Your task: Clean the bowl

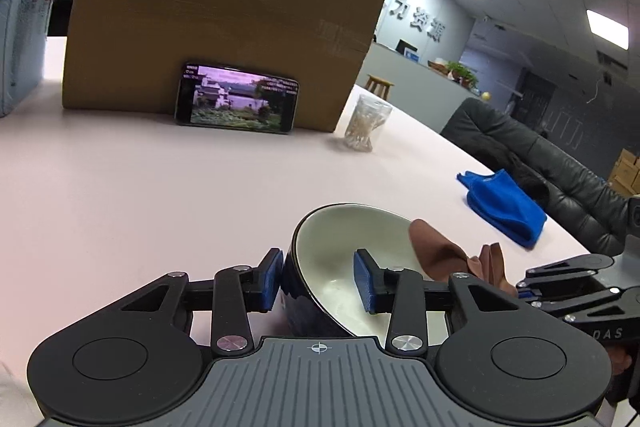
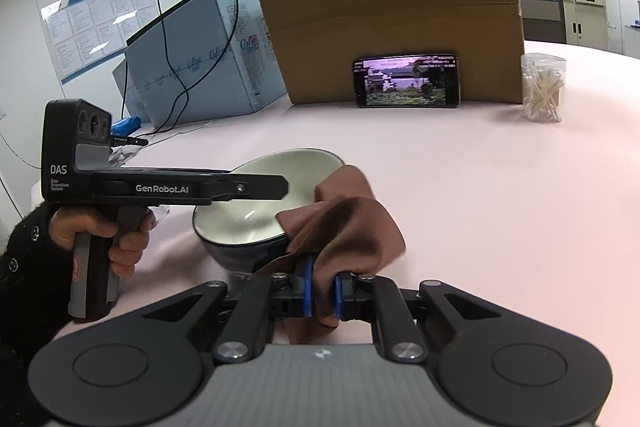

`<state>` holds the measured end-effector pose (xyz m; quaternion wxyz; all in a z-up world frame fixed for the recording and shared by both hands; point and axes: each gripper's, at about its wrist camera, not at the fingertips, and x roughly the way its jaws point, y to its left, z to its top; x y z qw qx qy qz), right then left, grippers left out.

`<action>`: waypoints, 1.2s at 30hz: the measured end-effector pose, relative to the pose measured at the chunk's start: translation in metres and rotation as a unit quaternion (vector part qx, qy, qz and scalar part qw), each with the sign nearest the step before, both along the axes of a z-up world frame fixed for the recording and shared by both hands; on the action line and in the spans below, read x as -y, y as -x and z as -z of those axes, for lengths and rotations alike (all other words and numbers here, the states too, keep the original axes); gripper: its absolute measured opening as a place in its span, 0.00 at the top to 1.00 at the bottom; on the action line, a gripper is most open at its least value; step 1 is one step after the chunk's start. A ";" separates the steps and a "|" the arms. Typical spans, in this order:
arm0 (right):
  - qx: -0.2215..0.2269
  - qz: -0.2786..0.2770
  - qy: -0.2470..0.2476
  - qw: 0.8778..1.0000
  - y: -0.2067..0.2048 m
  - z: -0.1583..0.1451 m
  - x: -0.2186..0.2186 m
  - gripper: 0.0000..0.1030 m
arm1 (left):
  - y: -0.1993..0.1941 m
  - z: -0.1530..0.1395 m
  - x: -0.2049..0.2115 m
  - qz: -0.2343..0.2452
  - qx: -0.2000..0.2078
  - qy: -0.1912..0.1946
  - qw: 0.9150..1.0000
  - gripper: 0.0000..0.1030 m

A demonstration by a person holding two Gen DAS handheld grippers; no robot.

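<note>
from the left wrist we see the left gripper with its blue pads either side of the bowl wall, one outside on the dark glaze, one inside on the cream; whether both pads actually press we cannot tell. only this view shows a blue cloth further along the pink table. only the right wrist shows the hand on the left gripper's handle, and the right gripper pinching the brown cloth, which drapes over the bowl's near rim. the bowl sits tilted, its mouth facing the brown cloth. its base is hidden behind the grippers. behind stand a cardboard box, a phone and a jar of cotton swabs.
</note>
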<state>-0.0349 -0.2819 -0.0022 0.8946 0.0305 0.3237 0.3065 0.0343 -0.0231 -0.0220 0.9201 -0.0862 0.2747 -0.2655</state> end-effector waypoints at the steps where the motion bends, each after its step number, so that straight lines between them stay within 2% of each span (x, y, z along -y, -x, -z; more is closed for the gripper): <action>1: -0.002 0.000 -0.002 1.000 0.003 0.000 -0.002 0.89 | 0.000 0.001 -0.002 0.001 -0.002 0.005 1.000 0.64; 4: -0.008 -0.008 -0.010 1.000 0.012 0.000 -0.008 0.89 | 0.001 0.002 -0.006 0.003 -0.007 0.018 1.000 0.64; 8: -0.009 -0.024 -0.025 0.999 0.026 0.001 -0.019 0.88 | 0.004 0.002 -0.003 0.002 -0.001 0.004 1.000 0.64; 12: -0.001 -0.036 -0.047 0.998 0.035 -0.001 -0.030 0.88 | 0.005 0.002 -0.004 0.003 -0.002 0.007 1.000 0.64; 16: 0.008 -0.015 -0.053 0.998 0.038 -0.001 -0.032 0.88 | 0.005 0.002 -0.003 0.005 -0.002 0.008 1.000 0.64; 24: 0.036 0.064 -0.041 0.996 0.038 -0.004 -0.021 0.88 | 0.005 0.004 -0.001 0.016 -0.009 0.007 1.000 0.64; 28: 0.035 0.064 -0.042 0.996 0.040 0.000 -0.028 0.87 | 0.006 0.004 0.000 0.015 -0.007 0.003 1.000 0.64; 32: 0.032 0.028 -0.045 0.998 0.047 0.003 -0.046 0.87 | 0.007 0.004 0.001 0.015 -0.005 -0.002 1.000 0.64; 36: 0.036 0.034 -0.044 0.998 0.047 0.002 -0.047 0.87 | 0.007 0.004 0.000 0.015 -0.005 -0.001 1.000 0.64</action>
